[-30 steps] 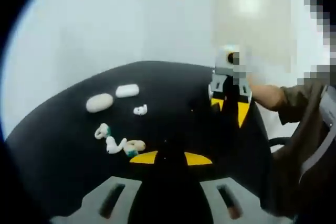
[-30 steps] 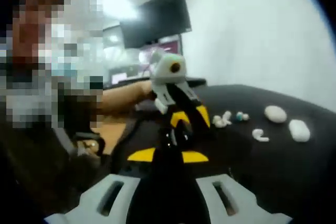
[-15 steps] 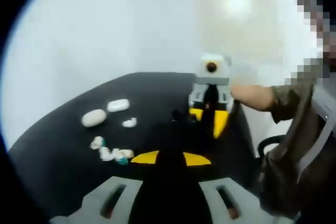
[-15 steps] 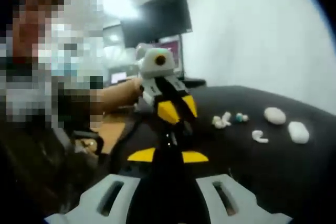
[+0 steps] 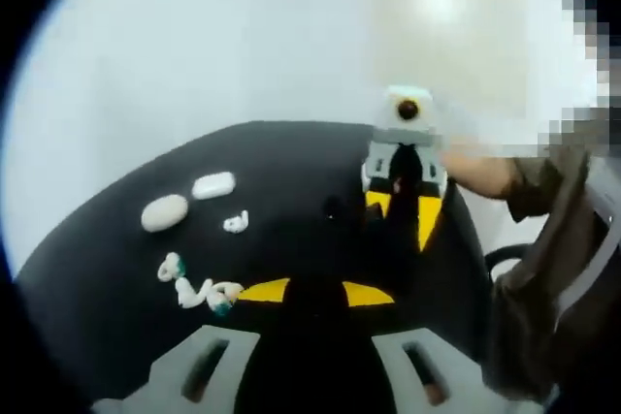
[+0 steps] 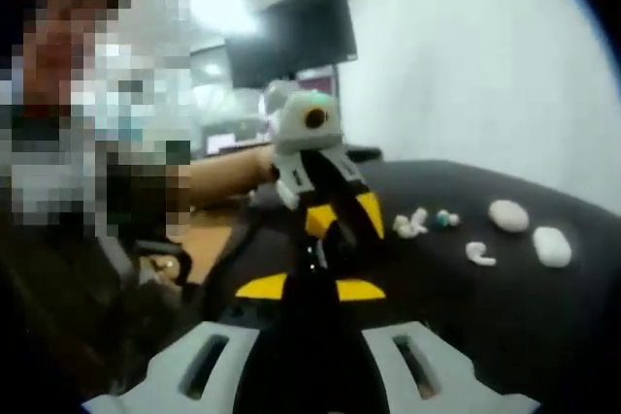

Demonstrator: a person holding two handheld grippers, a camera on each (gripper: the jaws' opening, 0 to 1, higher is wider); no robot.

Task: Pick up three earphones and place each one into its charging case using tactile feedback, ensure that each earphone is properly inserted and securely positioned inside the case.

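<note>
On the black table [image 5: 291, 157] lie an oval white case [image 5: 163, 211], a flatter white case [image 5: 213, 185], one white earphone [image 5: 236, 223], a teal-tipped earphone [image 5: 171, 267] and a small white cluster of earphones [image 5: 206, 293]. My left gripper [image 5: 316, 292] hovers near that cluster, its yellow-tipped jaws together and holding nothing. In the right gripper view I see the cases [image 6: 509, 213] [image 6: 553, 246], a lone earphone [image 6: 478, 252] and more earphones [image 6: 409, 224]. My right gripper [image 6: 310, 288] is shut and holding nothing, held above the table facing the left gripper [image 6: 342, 218].
The right gripper [image 5: 403, 208] hangs over the table's far right side, held by a person's hand [image 5: 480, 176]. A dark monitor [image 6: 291, 36] and a desk stand behind. A chair [image 5: 509, 259] sits past the table's right edge.
Both hands have wavered in the air. In the right gripper view the left gripper has moved slightly right and lower. The cases and earphones lie where they were.
</note>
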